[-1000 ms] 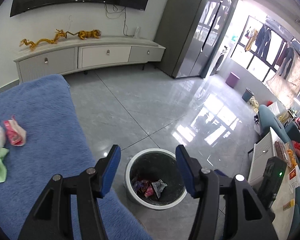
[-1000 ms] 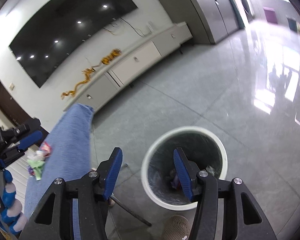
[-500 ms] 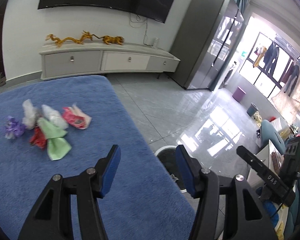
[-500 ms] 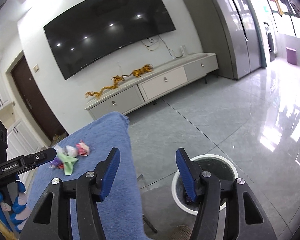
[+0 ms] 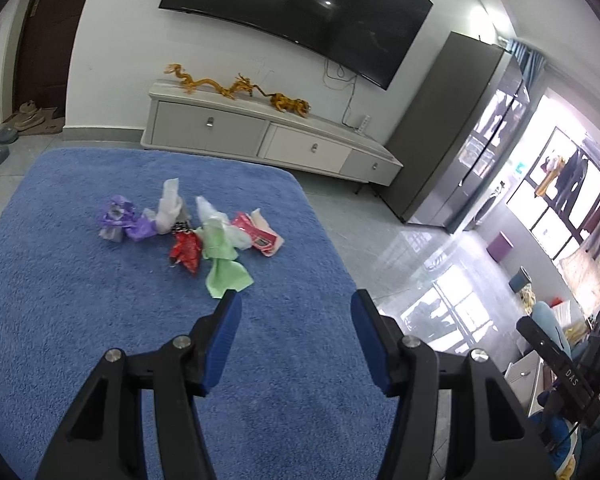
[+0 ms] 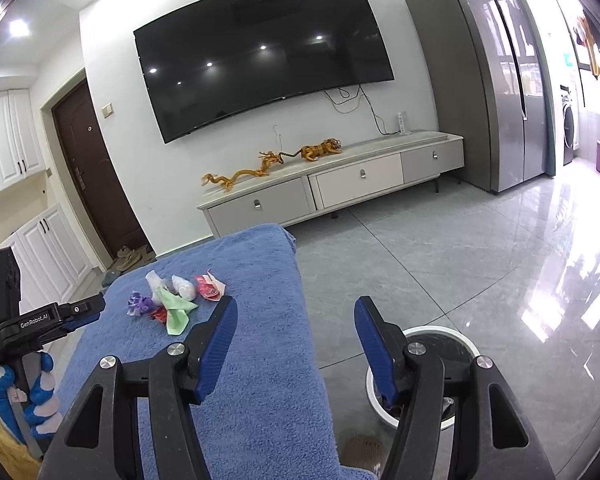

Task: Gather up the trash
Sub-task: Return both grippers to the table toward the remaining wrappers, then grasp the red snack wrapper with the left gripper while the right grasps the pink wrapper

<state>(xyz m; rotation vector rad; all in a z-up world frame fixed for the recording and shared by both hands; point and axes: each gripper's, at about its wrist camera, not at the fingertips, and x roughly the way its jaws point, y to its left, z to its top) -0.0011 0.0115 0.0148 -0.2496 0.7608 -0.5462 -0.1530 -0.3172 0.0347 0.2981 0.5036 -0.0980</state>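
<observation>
Trash, a cluster of crumpled plastic wrappers (image 5: 188, 232) in purple, white, red, pale green and pink, lies on the blue fleece-covered surface (image 5: 100, 320), in the centre-left of my left wrist view. My left gripper (image 5: 296, 308) points over the blue cover with the pale green wrapper (image 5: 224, 268) just above and left of its left pad; nothing touches the pads. Its jaws stand apart and released, with only bare blue fleece between them.

In my right wrist view the same cluster (image 6: 172, 300) sits left of centre, up and to the left of my right gripper (image 6: 294, 320). That gripper is also released and empty; its jaws have just been opening. Its left finger overlaps the blue cover, its right finger the floor.

The round white-rimmed waste bin with dark liner (image 6: 460, 336) stands on the grey tile floor at lower right, partly hidden behind the right finger. Its contents are mostly concealed; I cannot tell what is inside.
</observation>
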